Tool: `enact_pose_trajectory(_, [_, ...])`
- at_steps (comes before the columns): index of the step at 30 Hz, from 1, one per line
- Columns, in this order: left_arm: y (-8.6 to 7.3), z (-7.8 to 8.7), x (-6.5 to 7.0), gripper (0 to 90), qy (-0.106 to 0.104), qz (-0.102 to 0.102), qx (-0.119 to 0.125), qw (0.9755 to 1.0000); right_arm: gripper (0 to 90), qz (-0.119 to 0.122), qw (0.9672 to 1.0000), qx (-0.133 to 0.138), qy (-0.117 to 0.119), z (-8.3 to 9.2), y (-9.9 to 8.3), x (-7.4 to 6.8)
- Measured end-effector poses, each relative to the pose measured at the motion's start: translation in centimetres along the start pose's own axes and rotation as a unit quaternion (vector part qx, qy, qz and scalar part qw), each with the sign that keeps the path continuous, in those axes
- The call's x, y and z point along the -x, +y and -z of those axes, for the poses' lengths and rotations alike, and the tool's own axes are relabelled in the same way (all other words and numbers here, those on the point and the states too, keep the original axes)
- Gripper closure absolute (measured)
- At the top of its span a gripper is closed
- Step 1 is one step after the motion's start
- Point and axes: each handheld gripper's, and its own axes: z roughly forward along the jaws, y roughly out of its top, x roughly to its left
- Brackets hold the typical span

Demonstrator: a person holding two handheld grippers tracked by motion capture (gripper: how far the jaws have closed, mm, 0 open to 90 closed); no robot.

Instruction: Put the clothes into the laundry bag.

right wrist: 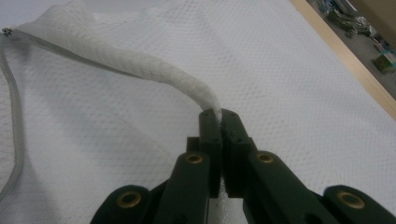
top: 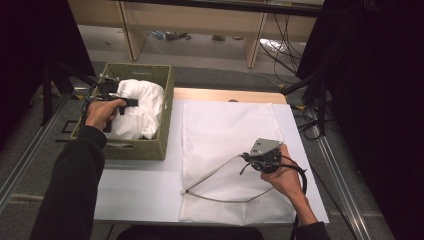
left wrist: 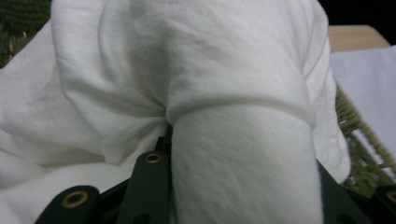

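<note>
A white garment [top: 142,107] lies bunched in a woven green basket [top: 137,148] at the table's left. My left gripper [top: 131,103] reaches into the basket and is shut on a thick fold of that garment [left wrist: 201,60], which bulges between its black jaws [left wrist: 238,163]. A white mesh laundry bag [top: 227,130] lies flat on the table to the right. My right gripper [top: 246,159] is shut on the upper lip of the bag's zippered mouth [right wrist: 140,65] and holds it lifted off the lower layer, jaws [right wrist: 219,114] pinched tight.
The white table top [top: 140,190] ends in a wooden strip [top: 230,95] at the far side. Beyond it stands a low wooden shelf [top: 200,25]. Cables [top: 285,50] lie on the floor to the right. The basket's wicker rim [left wrist: 359,135] sits beside the garment.
</note>
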Motion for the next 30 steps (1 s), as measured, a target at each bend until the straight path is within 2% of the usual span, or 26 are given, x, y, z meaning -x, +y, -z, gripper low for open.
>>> enact_pose_trajectory(1, [0.2, 0.4, 0.0, 65.2, -0.002, 0.000, 0.007, 1.0000, 89.6, 0.011, 0.9999, 0.001, 0.001, 0.0, 0.0, 0.1])
enact_pose_trajectory(3, [0.6, 1.4, 0.0, 65.3, -0.012, 0.007, 0.024, 0.9996, 89.6, 0.000, 1.0000, -0.002, 0.001, 0.0, 0.0, 0.0])
enact_pose_trajectory(4, [0.9, 1.9, 0.0, 65.3, -0.011, -0.003, 0.028, 0.9995, 89.7, 0.010, 1.0000, 0.001, 0.001, 0.0, 0.0, 0.1])
enact_pose_trajectory(5, [1.2, 2.6, 0.0, 65.3, -0.009, -0.011, 0.033, 0.9994, 89.7, 0.009, 1.0000, 0.001, 0.001, 0.0, 0.0, 0.1])
enact_pose_trajectory(6, [1.4, 3.0, 0.1, 65.2, -0.011, -0.006, 0.038, 0.9992, 89.6, 0.009, 1.0000, 0.001, 0.000, 0.0, 0.0, 0.1])
enact_pose_trajectory(7, [1.7, 3.6, 0.2, 65.3, -0.016, 0.001, 0.049, 0.9987, 89.6, 0.010, 1.0000, 0.001, 0.001, 0.0, -0.1, 0.1])
enact_pose_trajectory(9, [2.4, 4.8, 0.5, 65.2, -0.021, -0.007, 0.057, 0.9981, 89.6, 0.009, 1.0000, 0.000, 0.000, -0.1, 0.0, 0.1])
enact_pose_trajectory(10, [2.7, 5.4, 0.7, 65.2, -0.025, -0.008, 0.065, 0.9976, 89.7, 0.000, 1.0000, 0.000, -0.002, 0.0, 0.0, 0.0])
enact_pose_trajectory(12, [3.0, 6.4, 1.0, 65.2, -0.038, -0.005, 0.080, 0.9960, 89.6, 0.001, 1.0000, 0.000, -0.003, 0.0, 0.0, 0.0])
enact_pose_trajectory(13, [3.2, 6.9, 1.2, 65.2, -0.043, -0.007, 0.083, 0.9956, 89.7, 0.009, 1.0000, 0.002, -0.001, 0.0, 0.0, 0.2])
enact_pose_trajectory(15, [3.7, 8.3, 1.9, 65.1, -0.050, -0.017, 0.086, 0.9949, 89.7, 0.008, 0.9999, 0.003, -0.005, -0.1, 0.0, 0.3])
enact_pose_trajectory(17, [3.8, 8.6, 2.1, 65.1, -0.054, -0.019, 0.089, 0.9943, 89.6, 0.008, 0.9999, 0.004, -0.005, 0.0, 0.0, 0.3])
enact_pose_trajectory(20, [4.2, 10.9, 3.5, 65.1, -0.077, -0.033, 0.098, 0.9917, 89.6, 0.009, 0.9999, 0.003, -0.006, 0.0, 0.1, 0.3])
enact_pose_trajectory(22, [4.2, 11.3, 3.9, 65.0, -0.081, -0.037, 0.098, 0.9912, 89.7, 0.008, 0.9999, 0.003, -0.006, 0.0, 0.1, 0.3])
enact_pose_trajectory(23, [4.2, 12.3, 4.7, 65.0, -0.098, -0.047, 0.099, 0.9891, 89.6, 0.008, 1.0000, 0.002, -0.005, 0.0, 0.1, 0.2])
enact_pose_trajectory(24, [4.2, 12.3, 4.7, 65.0, -0.098, -0.047, 0.099, 0.9891, 89.6, 0.008, 1.0000, 0.002, -0.005, 0.0, 0.1, 0.2])
enact_pose_trajectory(25, [3.8, 13.4, 6.0, 65.1, -0.125, -0.060, 0.099, 0.9854, 89.7, 0.022, 0.9997, 0.007, -0.009, -0.1, 0.1, 0.5])
enact_pose_trajectory(26, [3.8, 13.4, 6.0, 65.0, -0.125, -0.060, 0.099, 0.9854, 89.7, 0.022, 0.9997, 0.007, -0.009, -0.1, 0.1, 0.5])
enact_pose_trajectory(28, [3.3, 14.5, 7.1, 65.0, -0.138, -0.071, 0.093, 0.9834, 89.6, 0.017, 0.9998, 0.007, -0.007, 0.0, 0.1, 0.5])
enact_pose_trajectory(29, [2.8, 15.4, 8.3, 65.0, -0.155, -0.077, 0.092, 0.9807, 89.7, 0.017, 0.9998, 0.008, -0.010, 0.0, 0.1, 0.6])
enact_pose_trajectory(30, [2.8, 15.4, 8.3, 65.0, -0.155, -0.077, 0.092, 0.9807, 89.7, 0.017, 0.9998, 0.008, -0.010, 0.0, 0.1, 0.6])
